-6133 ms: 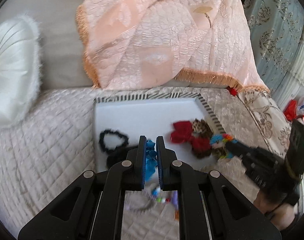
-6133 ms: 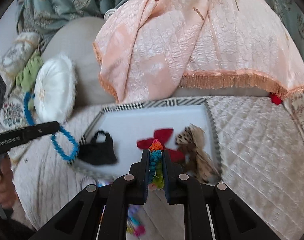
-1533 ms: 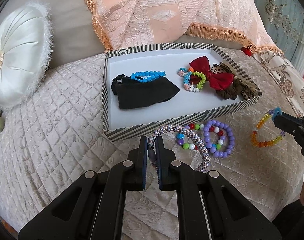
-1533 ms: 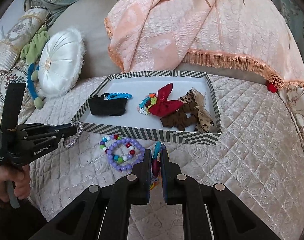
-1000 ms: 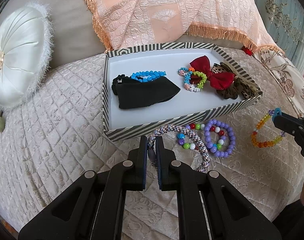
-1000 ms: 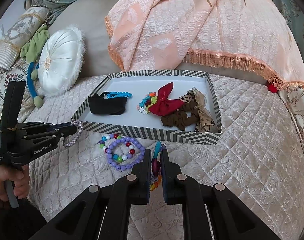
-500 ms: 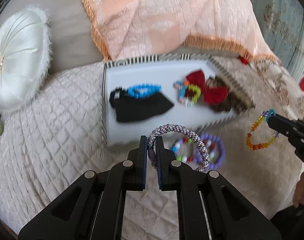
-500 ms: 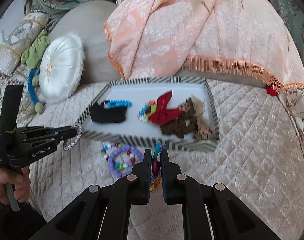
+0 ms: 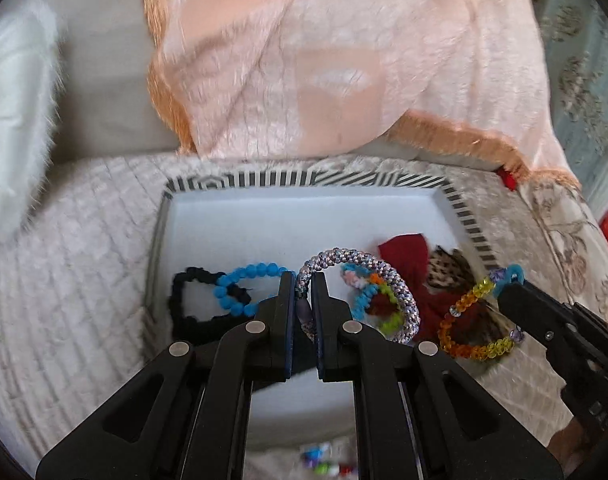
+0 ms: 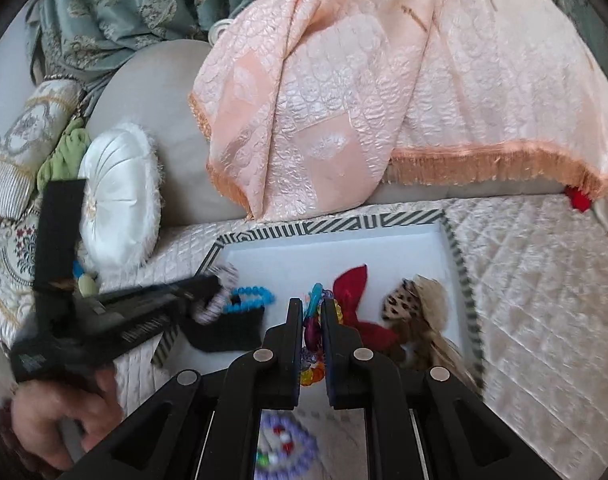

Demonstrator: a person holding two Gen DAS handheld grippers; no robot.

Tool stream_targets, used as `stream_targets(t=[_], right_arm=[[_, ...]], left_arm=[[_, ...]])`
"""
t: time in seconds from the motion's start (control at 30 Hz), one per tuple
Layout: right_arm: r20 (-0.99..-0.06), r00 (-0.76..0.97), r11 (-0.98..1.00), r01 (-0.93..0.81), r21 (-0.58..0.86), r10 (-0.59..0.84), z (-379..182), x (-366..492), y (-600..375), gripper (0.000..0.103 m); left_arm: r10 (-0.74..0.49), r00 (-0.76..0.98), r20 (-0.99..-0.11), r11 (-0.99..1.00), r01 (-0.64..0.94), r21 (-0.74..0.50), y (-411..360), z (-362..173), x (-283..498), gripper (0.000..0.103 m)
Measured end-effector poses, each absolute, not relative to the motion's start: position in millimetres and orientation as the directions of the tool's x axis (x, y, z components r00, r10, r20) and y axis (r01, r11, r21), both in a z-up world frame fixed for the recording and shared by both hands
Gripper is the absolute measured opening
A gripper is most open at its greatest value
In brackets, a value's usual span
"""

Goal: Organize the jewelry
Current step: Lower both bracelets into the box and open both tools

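Over the white tray with striped rim (image 9: pixel 461 216), the left gripper (image 9: pixel 302 285) is pinching a braided lilac rope bracelet (image 9: pixel 383 270), the right gripper (image 10: pixel 312 307) clamping an orange-yellow bead bracelet (image 9: pixel 469 300); next, both likely need releasing inside the tray

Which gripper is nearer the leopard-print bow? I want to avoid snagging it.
Right. The right gripper, holding the orange-yellow bead bracelet, hangs just over the leopard-print bow. The left gripper, holding the braided bangle, is beside the blue bracelet.
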State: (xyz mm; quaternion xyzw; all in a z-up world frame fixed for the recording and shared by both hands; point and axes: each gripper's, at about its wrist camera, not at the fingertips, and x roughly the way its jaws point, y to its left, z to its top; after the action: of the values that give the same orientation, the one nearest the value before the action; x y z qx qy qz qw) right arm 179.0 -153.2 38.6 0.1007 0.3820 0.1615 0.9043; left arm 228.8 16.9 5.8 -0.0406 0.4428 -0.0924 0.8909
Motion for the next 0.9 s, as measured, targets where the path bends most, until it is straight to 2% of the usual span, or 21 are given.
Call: stream_targets(t=[0.27,0.53,0.67,0.7,0.73,0.8,0.83,0.9], right_arm=[[-0.604,0.662,0.880,-0.198,0.431,0.445,18,239,-147,0.008],[-0.732,0.591,0.919,-0.041,0.392,0.338,-23,284,-162,0.008],[-0.745,0.596,0.931,-0.016,0.364,0.301,-23,278,-171,0.009],[-0.748,0.598,0.936,-0.011,0.351,0.287,-22,273,-174,0.010],[-0.749,0.601,0.939,-0.008,0.343,0.279,-21,270,-176,0.011],[-0.750,0.610,0.949,-0.012,0.315,0.257,-17,261,-179,0.015],[-0.750,0.615,0.953,-0.012,0.302,0.245,-15,255,-181,0.017],[-0.742,0.627,0.955,-0.010,0.295,0.236,-8,242,-190,0.027]], left_arm=[[-0.175,0.597,-0.783,0.982,0.047,-0.183,25,-20,264,0.007],[-0.150,0.540,-0.828,0.987,0.124,-0.098,-3,-44,275,0.007],[-0.146,0.534,-0.833,0.988,0.118,-0.098,-2,-44,274,0.011],[-0.148,0.530,-0.835,0.988,0.115,-0.102,0,-43,273,0.016],[-0.138,0.531,-0.836,0.989,0.112,-0.092,1,-42,271,0.028],[-0.105,0.550,-0.828,0.993,0.098,-0.061,5,-38,265,0.038],[-0.097,0.557,-0.825,0.994,0.092,-0.055,8,-34,261,0.038],[-0.099,0.556,-0.826,0.995,0.080,-0.066,17,-28,255,0.038]])
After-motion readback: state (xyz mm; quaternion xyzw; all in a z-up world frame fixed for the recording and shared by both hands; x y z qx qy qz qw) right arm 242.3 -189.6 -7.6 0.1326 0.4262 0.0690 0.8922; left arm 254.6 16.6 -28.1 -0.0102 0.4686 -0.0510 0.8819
